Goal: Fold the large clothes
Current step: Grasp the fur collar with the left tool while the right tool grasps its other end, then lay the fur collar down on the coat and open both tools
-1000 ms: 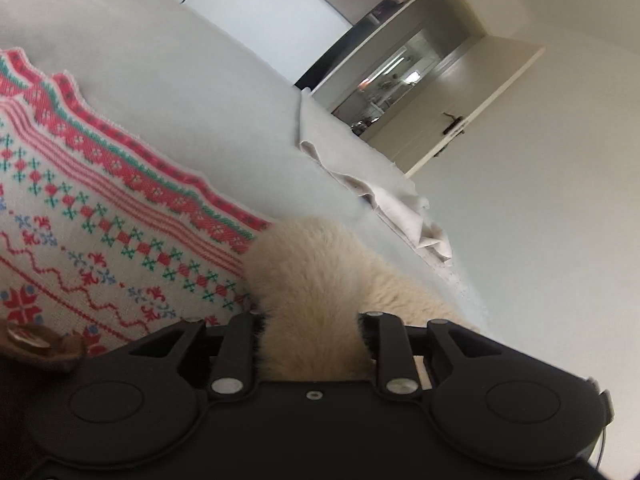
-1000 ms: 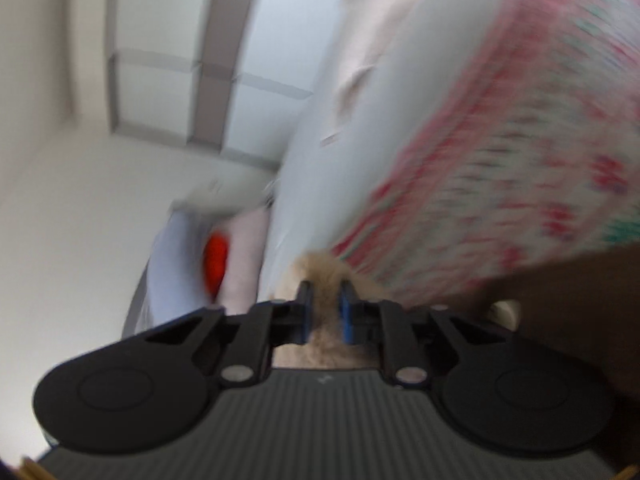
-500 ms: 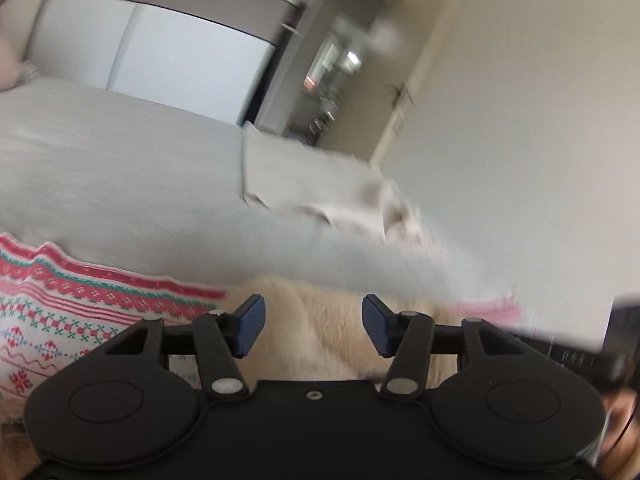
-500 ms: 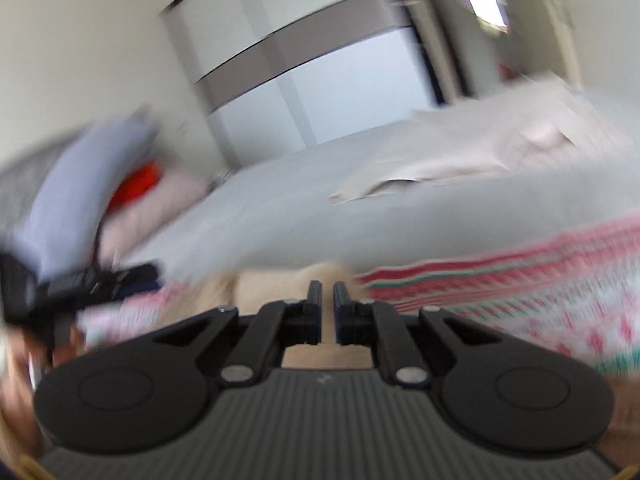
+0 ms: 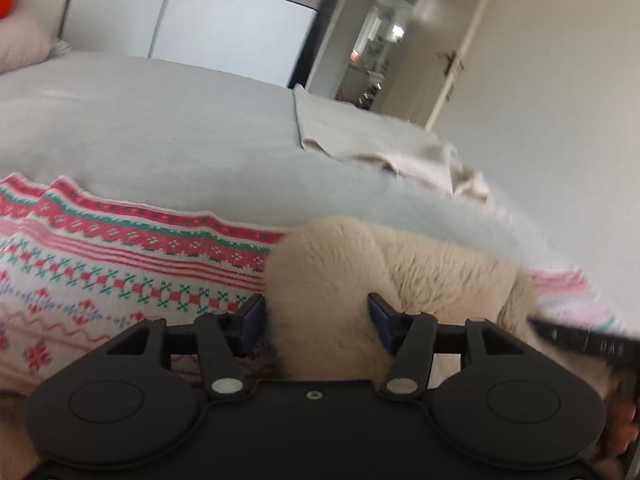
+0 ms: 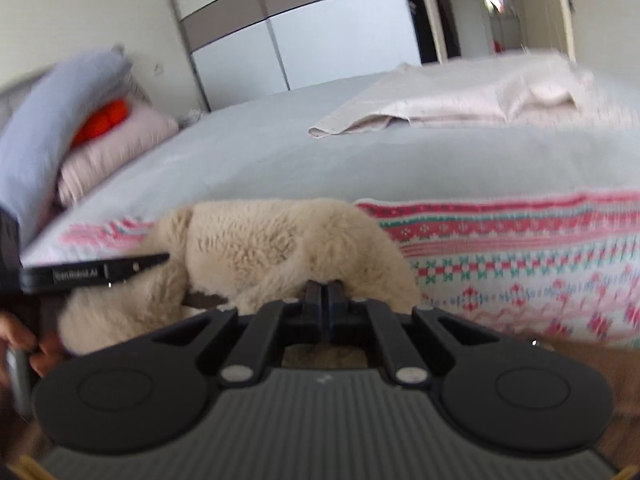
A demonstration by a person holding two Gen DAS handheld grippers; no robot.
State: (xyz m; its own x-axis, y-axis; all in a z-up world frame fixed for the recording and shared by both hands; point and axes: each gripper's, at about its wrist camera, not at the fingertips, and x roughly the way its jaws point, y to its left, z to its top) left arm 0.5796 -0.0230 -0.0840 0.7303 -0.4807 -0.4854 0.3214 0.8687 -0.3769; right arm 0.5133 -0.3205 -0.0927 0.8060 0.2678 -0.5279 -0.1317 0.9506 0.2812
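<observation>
**Bedroom lot: fleece-lined patterned garment, mid-fold**

Grey bed [image 5: 160, 132] beyond both tongs. Patterned garment [image 5: 120, 280], cream fleece lining [image 5: 320, 300]: between spread, just-opening left tongs [image 5: 316, 320]; nipped by pressed-together right tongs [image 6: 324, 300]. Beige cloth [image 6: 460, 100] farther off.

In the left wrist view, the bed [image 5: 168, 128] fills the middle ground; the patterned garment [image 5: 120, 276] lies on its near edge from nine o'clock to centre; its fleece lining [image 5: 328, 280] bulges up at six o'clock, between the fingers of the left gripper [image 5: 316, 320]; a folded cloth [image 5: 380, 140] lies on the bed at two o'clock; the wardrobe [image 5: 224, 28] stands behind the bed at twelve; the door [image 5: 444, 68] at one; pillows [image 6: 76, 132] are stacked at nine in the right wrist view.
</observation>
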